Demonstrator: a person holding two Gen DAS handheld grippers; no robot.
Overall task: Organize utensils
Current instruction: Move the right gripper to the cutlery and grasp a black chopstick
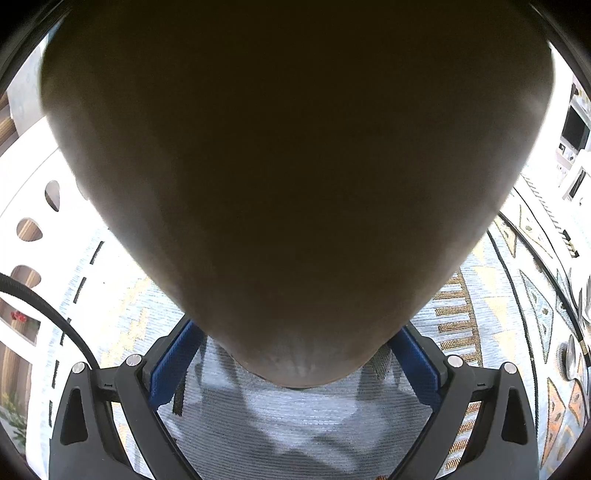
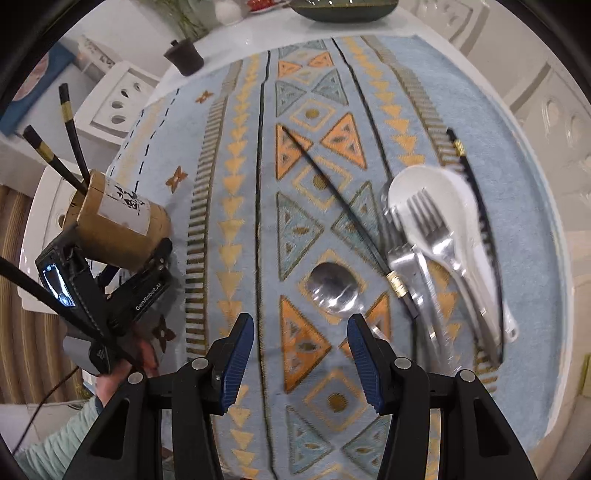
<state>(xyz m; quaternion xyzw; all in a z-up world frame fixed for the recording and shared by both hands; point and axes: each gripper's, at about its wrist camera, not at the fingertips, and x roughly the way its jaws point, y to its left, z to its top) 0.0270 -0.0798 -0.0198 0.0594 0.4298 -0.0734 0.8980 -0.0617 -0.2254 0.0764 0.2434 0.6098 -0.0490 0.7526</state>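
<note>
A brown cylindrical holder [image 2: 122, 229] with a white label leans to the left, with two black chopsticks [image 2: 70, 122] sticking out of it. My left gripper [image 2: 118, 245] is shut on its sides. In the left wrist view the holder [image 1: 288, 166] fills most of the picture between the blue pads [image 1: 177, 354] of my left gripper [image 1: 295, 339]. My right gripper [image 2: 300, 332] is open with nothing in it, just short of a metal spoon [image 2: 332, 288] lying on the mat. To its right lie a white spoon [image 2: 439, 192], two forks [image 2: 428, 221] and loose black chopsticks [image 2: 351, 218].
A blue patterned mat [image 2: 236, 147] covers the white table. A small dark cup [image 2: 184, 57] and a dark bowl [image 2: 343, 9] stand at the far end. White chairs with cutouts [image 2: 118, 99] ring the table. A hand with a pale green sleeve [image 2: 74, 424] holds the left gripper.
</note>
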